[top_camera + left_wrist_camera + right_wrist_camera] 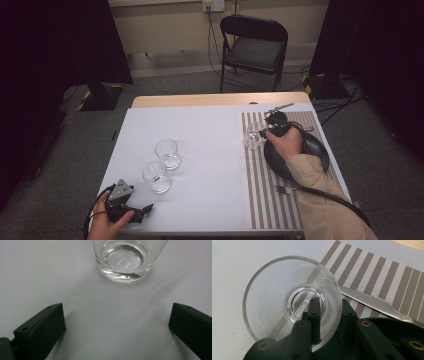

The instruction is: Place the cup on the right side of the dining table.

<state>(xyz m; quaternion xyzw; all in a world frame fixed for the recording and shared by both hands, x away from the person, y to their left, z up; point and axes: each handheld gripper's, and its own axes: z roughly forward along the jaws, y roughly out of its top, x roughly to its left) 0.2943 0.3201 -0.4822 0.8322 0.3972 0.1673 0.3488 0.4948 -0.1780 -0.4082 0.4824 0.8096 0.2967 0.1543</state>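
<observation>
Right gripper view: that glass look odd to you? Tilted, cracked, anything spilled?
The glass is gripped by its wall, one jaw inside, one outside, on the striped placemat beside the knife. It seems empty and uncracked, no spill. Whether it tilts I can't tell.

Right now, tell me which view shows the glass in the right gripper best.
The right gripper view: the glass is close up, rim, base and wall, with one jaw inside the wall and one outside, over the striped mat. The high view shows it small, at the mat's left edge, beside the right gripper.
</observation>
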